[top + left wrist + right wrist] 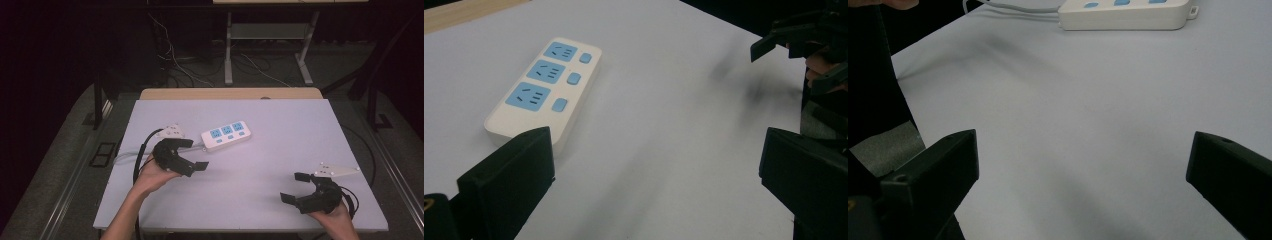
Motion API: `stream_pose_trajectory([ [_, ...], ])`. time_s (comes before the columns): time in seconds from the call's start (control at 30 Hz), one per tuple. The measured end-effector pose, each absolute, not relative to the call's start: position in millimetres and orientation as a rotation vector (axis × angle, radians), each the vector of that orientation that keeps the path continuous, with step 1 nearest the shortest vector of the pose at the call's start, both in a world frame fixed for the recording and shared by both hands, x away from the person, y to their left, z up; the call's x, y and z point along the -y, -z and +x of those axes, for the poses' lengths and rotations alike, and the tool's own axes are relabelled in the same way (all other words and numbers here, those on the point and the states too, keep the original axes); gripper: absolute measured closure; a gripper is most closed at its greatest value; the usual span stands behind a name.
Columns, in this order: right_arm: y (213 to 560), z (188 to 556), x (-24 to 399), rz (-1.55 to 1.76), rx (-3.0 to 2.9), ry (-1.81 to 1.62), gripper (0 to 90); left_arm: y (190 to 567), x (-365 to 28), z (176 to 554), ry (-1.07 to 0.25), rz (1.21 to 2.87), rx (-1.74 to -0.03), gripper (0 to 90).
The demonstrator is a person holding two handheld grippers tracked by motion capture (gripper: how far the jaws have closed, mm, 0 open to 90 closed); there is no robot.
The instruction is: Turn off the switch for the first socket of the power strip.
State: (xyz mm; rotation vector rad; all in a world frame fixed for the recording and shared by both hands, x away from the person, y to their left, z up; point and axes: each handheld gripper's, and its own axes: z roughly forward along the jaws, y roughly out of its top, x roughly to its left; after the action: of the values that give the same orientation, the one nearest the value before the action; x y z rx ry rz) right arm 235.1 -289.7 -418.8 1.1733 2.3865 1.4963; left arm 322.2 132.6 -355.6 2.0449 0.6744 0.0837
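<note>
High view: lying at centre frame on the white table (pixel 280 150), a white power strip (pixel 226 135) with three blue sockets; hovering just left of it, the left gripper (pixel 196 154), spread wide and holding nothing; sitting at lower right, well apart, the right gripper (pixel 295 187), likewise spread and empty.

Left gripper view: showing the strip (pixel 546 90) at upper left, switches visible, right gripper (pixel 796 55) at upper right.

Right gripper view: catching the strip's (pixel 1128 15) side along the top edge, its cord (pixel 1008 7) trailing left.

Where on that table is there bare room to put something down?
Most of the white table is bare: the wide middle between the left gripper and right gripper, and the far right past the power strip. It's crowded only around the strip.
</note>
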Motion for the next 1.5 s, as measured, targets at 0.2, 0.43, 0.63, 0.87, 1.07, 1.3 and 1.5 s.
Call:
stream_pose_trajectory([
  [0.2,419.0,234.8,289.6,1.174,-2.39,-1.486,0.2,353.4,-130.1,331.7,-0.081,2.064,-0.67,0.0],
  [0.43,419.1,234.7,289.3,1.17,-2.392,-1.482,0.2,352.6,-124.9,342.0,-0.08,2.092,-0.666,0.0],
  [0.63,419.1,234.2,289.4,1.167,-2.394,-1.479,0.2,351.6,-121.4,350.3,-0.083,2.108,-0.668,0.0],
  [0.87,418.8,233.7,289.8,1.164,-2.395,-1.479,0.2,351.2,-117.4,360.4,-0.083,2.13,-0.668,0.1],
  [1.07,418.9,233.5,290.1,1.161,-2.396,-1.48,0.2,349.2,-114.0,368.4,-0.088,2.144,-0.666,0.2],
  [1.3,418.5,232.5,290.2,1.164,-2.399,-1.481,0.2,345.7,-109.0,377.5,-0.091,2.164,-0.659,0.5],
  [1.5,418.2,231.9,290.6,1.164,-2.398,-1.484,0.2,343.4,-106.9,385.1,-0.096,2.175,-0.663,0.8],
])
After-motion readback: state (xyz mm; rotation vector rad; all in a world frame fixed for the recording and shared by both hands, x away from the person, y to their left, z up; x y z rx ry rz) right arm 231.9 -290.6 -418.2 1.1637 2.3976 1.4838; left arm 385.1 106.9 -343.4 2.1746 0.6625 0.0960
